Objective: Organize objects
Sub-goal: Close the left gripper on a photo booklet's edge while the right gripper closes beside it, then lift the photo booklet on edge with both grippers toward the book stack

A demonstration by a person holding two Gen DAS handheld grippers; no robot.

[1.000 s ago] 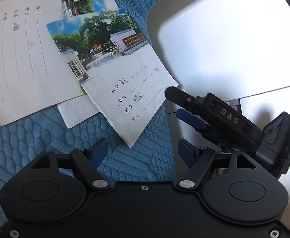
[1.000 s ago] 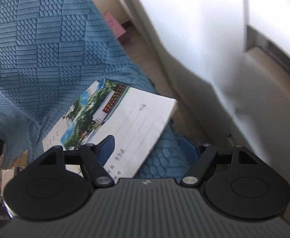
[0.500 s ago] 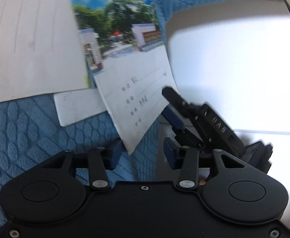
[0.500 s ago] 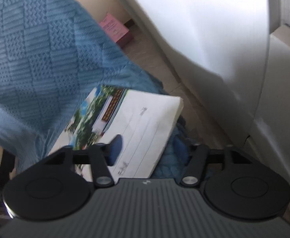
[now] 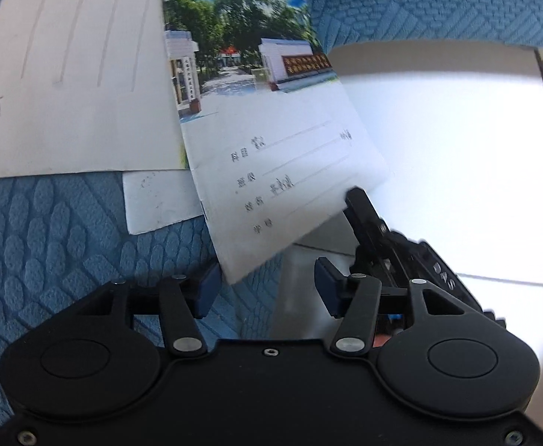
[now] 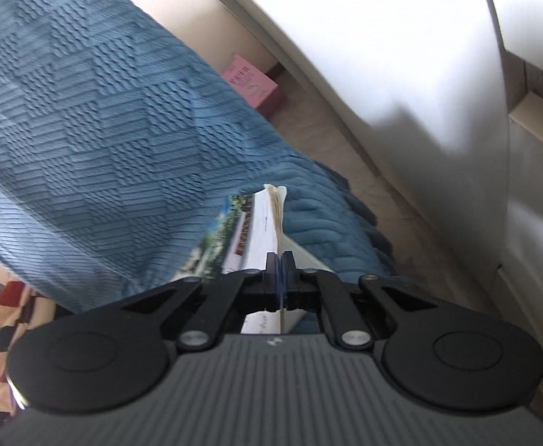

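Clamped now on the photo-cover notebook (image 6: 256, 238) at frame centre: right gripper (image 6: 281, 260), jaws just closing. Left gripper (image 5: 264, 286) half open, empty. Next: lift clear of blue blanket (image 6: 85, 119).

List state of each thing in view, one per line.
photo-cover notebook: corner clamped, edge lifted off the blanket
right hand-held gripper: shut on the notebook, jaws just closed
left hand-held gripper: open, notebook's near corner between the pads, untouched
lined notebook: flat, partly under the photo-cover one
white paper slip: flat, tucked under both
blue blanket: spread beneath
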